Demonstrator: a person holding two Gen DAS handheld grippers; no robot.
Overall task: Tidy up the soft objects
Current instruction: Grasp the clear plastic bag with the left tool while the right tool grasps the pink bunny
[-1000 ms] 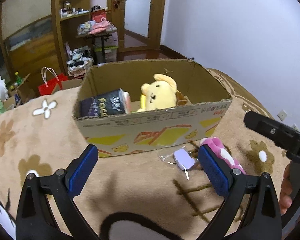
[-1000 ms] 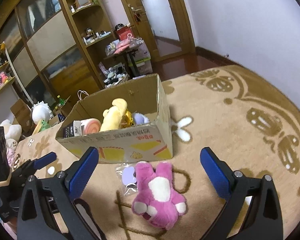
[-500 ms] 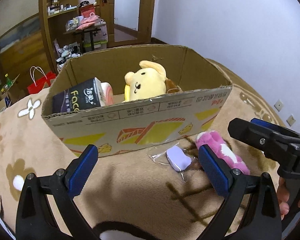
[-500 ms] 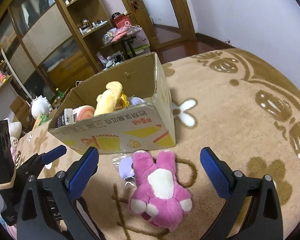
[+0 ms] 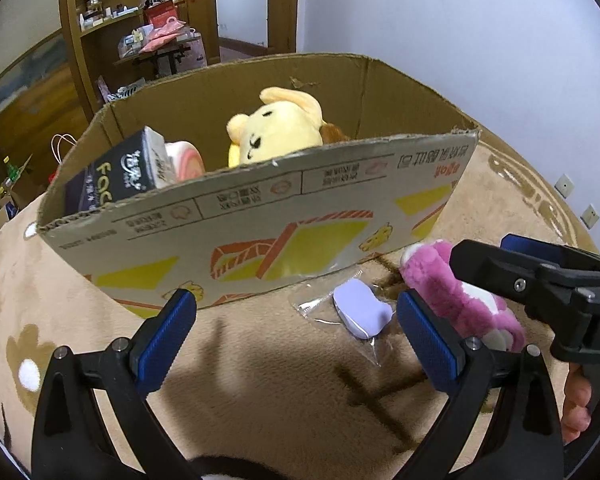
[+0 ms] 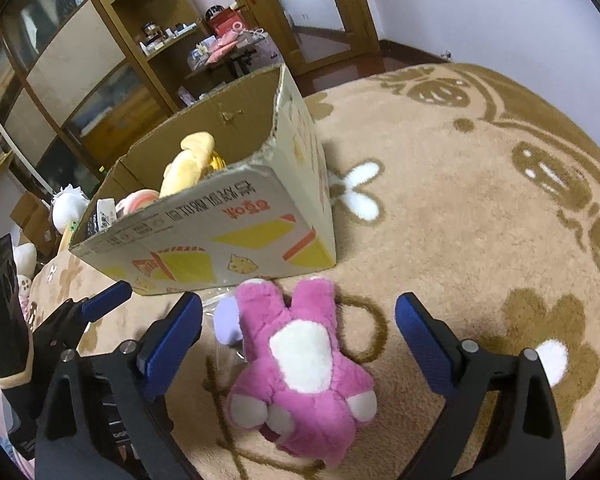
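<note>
A pink and white plush bunny (image 6: 300, 364) lies on the beige carpet in front of an open cardboard box (image 6: 220, 236). My right gripper (image 6: 299, 340) is open and straddles the bunny just above it. A lilac soft item in a clear bag (image 5: 362, 314) lies beside the bunny (image 5: 460, 300), and my left gripper (image 5: 296, 340) is open and empty close above it. The box (image 5: 260, 216) holds a yellow plush (image 5: 276, 132), a pink-white roll (image 5: 184, 156) and a black tissue pack (image 5: 116, 176).
The patterned carpet (image 6: 480, 200) stretches to the right of the box. Wooden shelves (image 6: 100, 60) and a doorway stand behind. More plush toys and boxes (image 6: 60, 208) lie on the floor at the far left. A white wall (image 5: 460, 40) is at the right.
Both grippers have moved forward and down toward the box front. The bunny and the bagged lilac item now sit closer and larger between the open fingers.
</note>
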